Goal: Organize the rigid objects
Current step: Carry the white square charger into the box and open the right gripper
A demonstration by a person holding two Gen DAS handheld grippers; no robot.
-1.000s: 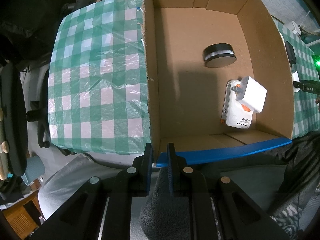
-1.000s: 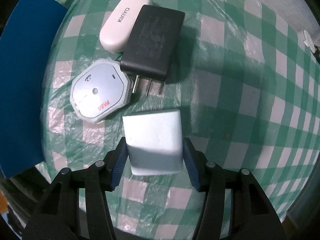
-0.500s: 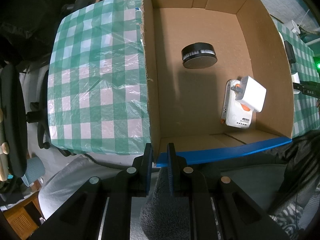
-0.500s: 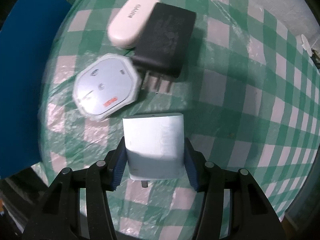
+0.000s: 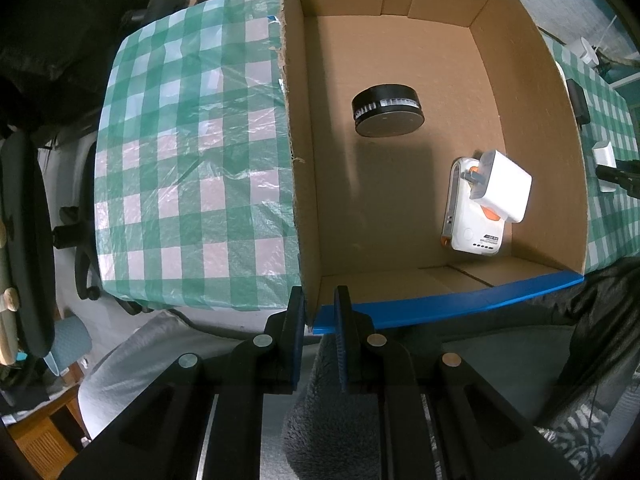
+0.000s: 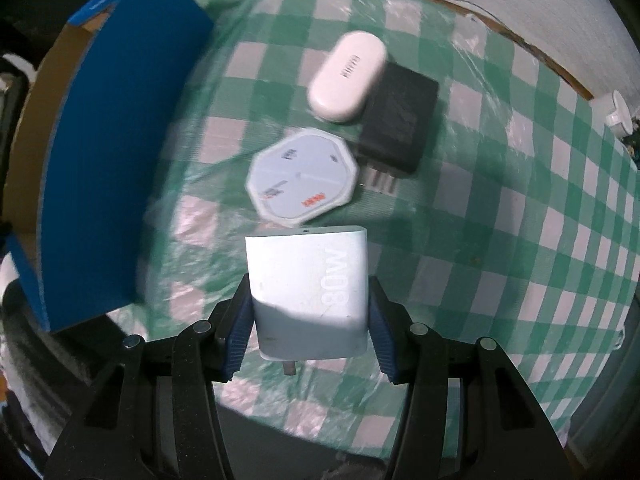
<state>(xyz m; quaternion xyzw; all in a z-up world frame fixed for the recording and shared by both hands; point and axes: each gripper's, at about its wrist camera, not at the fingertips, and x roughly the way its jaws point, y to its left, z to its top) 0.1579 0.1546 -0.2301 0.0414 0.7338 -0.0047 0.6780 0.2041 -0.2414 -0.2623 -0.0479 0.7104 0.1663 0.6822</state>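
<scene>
Both views are dim and bluish, with strong fisheye bending and black corners. Glare streaks the plastic-covered checked cloth [image 5: 192, 152], and a soft shadow crosses the cardboard box [image 5: 400, 208] floor. The right wrist view is motion-blurred, most at the blue box wall [image 6: 120, 160].

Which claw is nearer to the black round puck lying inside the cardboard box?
Left. The left claw pinches the box's near corner, with the black round puck on the floor beyond it. The right claw is outside the box, holding a light blue charger over the checkered tablecloth.
</scene>
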